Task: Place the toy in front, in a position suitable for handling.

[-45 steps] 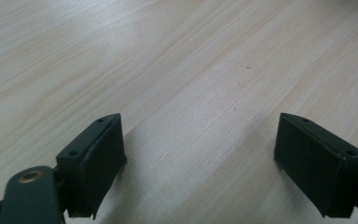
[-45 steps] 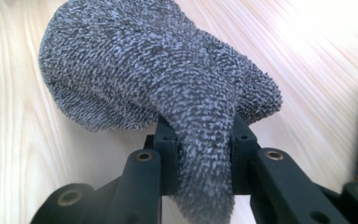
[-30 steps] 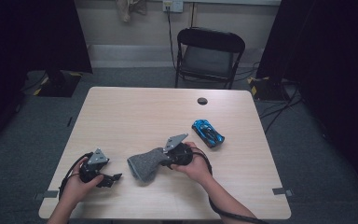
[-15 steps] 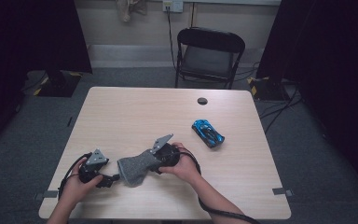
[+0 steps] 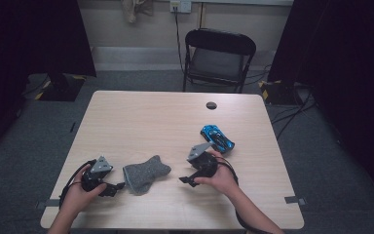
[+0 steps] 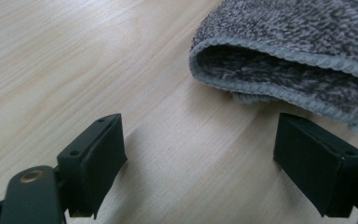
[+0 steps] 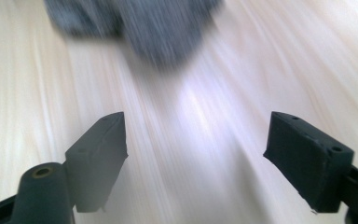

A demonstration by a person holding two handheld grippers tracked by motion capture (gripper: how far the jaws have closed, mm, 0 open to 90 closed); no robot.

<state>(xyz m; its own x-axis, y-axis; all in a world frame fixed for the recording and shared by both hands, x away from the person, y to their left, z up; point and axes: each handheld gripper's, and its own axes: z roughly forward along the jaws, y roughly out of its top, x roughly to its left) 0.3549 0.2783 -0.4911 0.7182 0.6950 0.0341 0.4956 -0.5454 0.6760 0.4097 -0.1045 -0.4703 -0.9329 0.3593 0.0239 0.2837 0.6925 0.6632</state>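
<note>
Grey cloth (image 5: 146, 173), a fuzzy folded piece with a hemmed edge, lies flat on the pale wooden surface (image 5: 151, 122) near its front edge, between two hand-held grippers. Seen from the high view, the left gripper (image 5: 113, 187) sits at about eight o'clock from the cloth, just beside its near end, jaws spread wide with only bare wood between them; in the left gripper view the cloth's folded edge (image 6: 279, 60) lies a little beyond the jaws, toward one o'clock, apart from both pads. The right gripper (image 5: 187, 179) rests at roughly three o'clock from the cloth, clear of it, held in the person's right hand (image 5: 221, 178). Its jaws have just been opening and now stand spread, nothing between them; the right gripper view is blurred, with the cloth (image 7: 135, 23) a grey smear at twelve o'clock ahead of the jaws. A blue toy car (image 5: 217, 137) is parked at about one o'clock from the right gripper, near the hand but apart from it.
</note>
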